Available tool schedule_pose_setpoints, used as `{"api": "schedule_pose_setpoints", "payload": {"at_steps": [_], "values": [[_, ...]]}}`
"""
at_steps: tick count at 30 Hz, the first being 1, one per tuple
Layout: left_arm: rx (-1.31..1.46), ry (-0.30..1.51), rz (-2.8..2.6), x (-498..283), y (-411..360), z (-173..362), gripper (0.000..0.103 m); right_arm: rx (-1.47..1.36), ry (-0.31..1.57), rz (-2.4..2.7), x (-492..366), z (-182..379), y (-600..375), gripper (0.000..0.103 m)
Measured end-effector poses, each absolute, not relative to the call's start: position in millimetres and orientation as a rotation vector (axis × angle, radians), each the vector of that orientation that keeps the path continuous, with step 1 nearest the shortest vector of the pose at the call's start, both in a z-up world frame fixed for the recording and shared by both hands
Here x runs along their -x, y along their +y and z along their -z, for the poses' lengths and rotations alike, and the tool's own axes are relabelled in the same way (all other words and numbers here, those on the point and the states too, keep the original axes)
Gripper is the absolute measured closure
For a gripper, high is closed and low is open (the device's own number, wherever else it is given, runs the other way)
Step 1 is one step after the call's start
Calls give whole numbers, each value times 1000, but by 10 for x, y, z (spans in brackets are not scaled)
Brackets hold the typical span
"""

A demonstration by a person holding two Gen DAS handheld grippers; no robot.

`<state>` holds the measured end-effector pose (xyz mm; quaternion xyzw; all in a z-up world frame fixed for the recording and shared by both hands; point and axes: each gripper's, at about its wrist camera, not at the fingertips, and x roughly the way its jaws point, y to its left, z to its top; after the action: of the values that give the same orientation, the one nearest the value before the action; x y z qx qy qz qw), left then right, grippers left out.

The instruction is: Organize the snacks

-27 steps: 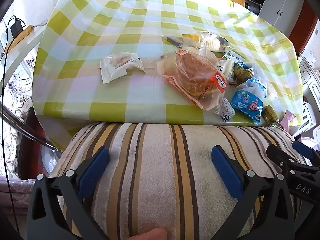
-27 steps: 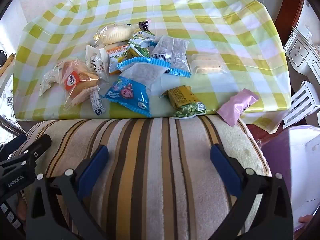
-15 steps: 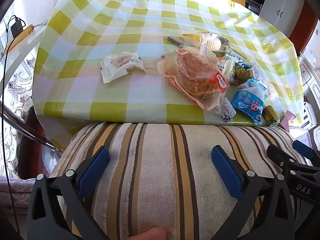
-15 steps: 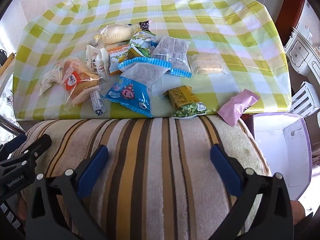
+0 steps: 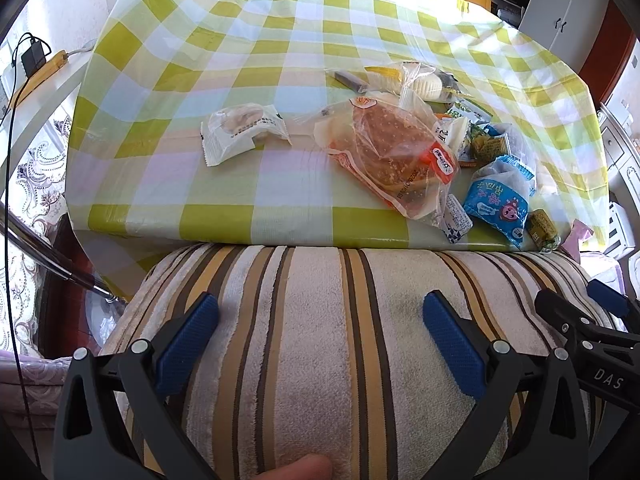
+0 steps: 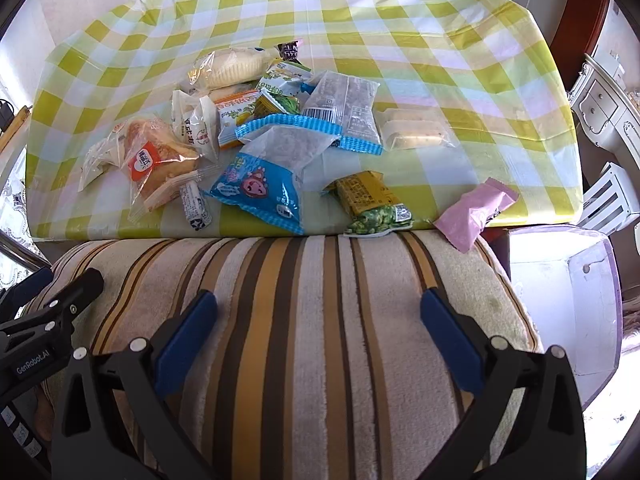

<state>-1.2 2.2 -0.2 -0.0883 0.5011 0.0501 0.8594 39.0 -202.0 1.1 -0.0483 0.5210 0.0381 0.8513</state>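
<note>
Several wrapped snacks lie in a loose pile on the green-checked tablecloth [image 5: 240,20]. A large bread bag [image 5: 396,160], a white pastry packet [image 5: 240,130] off to the left, a blue packet [image 6: 260,188], a yellow-green pea packet [image 6: 372,204] and a pink packet [image 6: 476,212] at the table's near edge show. My left gripper [image 5: 320,336] and right gripper [image 6: 318,332] are both open and empty, held over a striped cushion, short of the table.
A striped cushion [image 5: 320,320] lies between the grippers and the table edge. A white box with a purple rim [image 6: 560,300] stands at the right of the cushion. A metal pole [image 5: 48,256] and cables are at the left.
The white box at the right has come into the right wrist view beside the cushion. Both grippers have barely moved.
</note>
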Motion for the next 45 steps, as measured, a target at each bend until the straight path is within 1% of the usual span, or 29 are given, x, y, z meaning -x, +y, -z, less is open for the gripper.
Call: {"api": "schedule_pose_setpoints", "payload": {"at_steps": [45], "values": [[184, 1054, -105, 1, 8, 32, 4, 101, 1098, -79, -392, -11, -2021, 1]]}}
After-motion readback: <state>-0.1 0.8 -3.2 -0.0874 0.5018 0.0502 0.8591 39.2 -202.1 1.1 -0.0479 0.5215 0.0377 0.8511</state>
